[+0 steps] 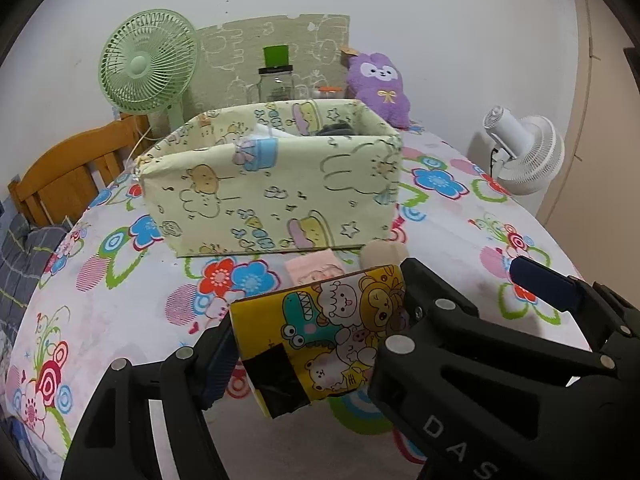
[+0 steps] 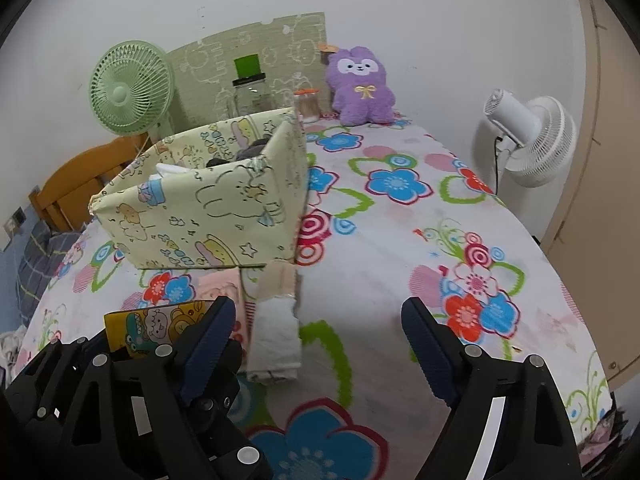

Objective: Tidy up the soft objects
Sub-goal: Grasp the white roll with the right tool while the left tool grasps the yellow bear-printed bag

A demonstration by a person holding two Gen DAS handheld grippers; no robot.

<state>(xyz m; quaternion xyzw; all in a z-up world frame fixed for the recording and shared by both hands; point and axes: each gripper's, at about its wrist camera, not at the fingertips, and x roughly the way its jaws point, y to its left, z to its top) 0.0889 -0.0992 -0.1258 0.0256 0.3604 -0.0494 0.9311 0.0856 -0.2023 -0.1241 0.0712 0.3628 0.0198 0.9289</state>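
Bed (image 2: 400, 248) with flower-print sheet. On it: pale green printed box (image 2: 208, 216), pink sock (image 2: 220, 286), white-and-beige sock (image 2: 276, 336). Purple plush (image 2: 362, 88) at far edge.

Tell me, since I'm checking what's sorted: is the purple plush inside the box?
No, the purple plush sits against the wall, behind the box.

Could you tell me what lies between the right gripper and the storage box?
In the right wrist view, a white sock lies between the right gripper and the box.

Box (image 1: 276, 192) on bed (image 2: 400, 264); plush (image 1: 380, 88) behind.
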